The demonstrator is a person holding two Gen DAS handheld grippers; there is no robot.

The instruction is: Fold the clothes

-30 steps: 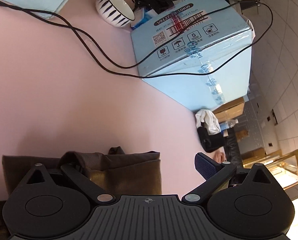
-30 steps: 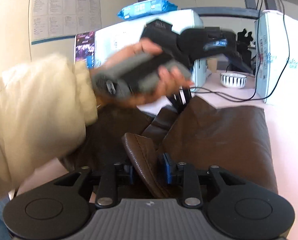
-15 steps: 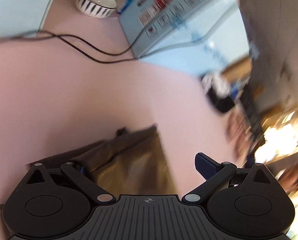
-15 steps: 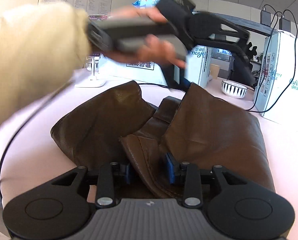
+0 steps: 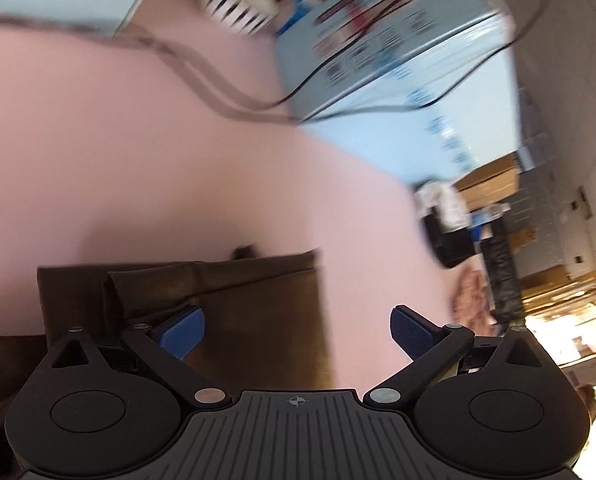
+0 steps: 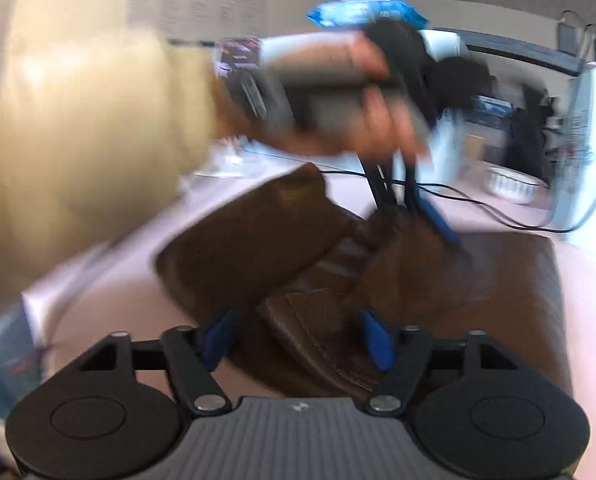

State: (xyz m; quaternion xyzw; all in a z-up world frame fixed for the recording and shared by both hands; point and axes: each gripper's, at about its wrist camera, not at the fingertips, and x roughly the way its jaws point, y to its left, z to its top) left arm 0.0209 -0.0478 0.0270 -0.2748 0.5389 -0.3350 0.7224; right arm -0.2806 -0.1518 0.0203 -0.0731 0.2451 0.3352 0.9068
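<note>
inspecting the brown leather garment (image 6: 478, 280), we take it as our landmark: it lies crumpled on the pink surface (image 5: 138, 168), one sleeve-like flap (image 6: 250, 240) folded out on its left side in the right wrist view.

we find the right tongs (image 6: 298, 338) at the near edge of the garment. their jaws are opening; a stitched fold (image 6: 322, 336) of the leather sits between the blue pads (image 6: 372, 340), and neither pad presses on it. we record these tongs as spread.

we find the left tongs (image 5: 298, 330) spread wide above the far part of the garment. in the left wrist view, the left blue pad (image 5: 180, 336) hangs over the brown leather (image 5: 238, 312) and the right one over bare pink surface just beside the garment's edge; nothing is pinched. in the right wrist view a hand (image 6: 350, 120) in a cream sleeve (image 6: 78, 152) holds that tool, its fingers pointing down at the garment's centre. heavy blur prevents us from telling whether they touch the leather.

beyond the garment we note a black cable (image 5: 218, 92) running across the surface, a striped white bowl (image 5: 238, 8), and a pale blue carton (image 5: 398, 60) beside the bowl.
</note>
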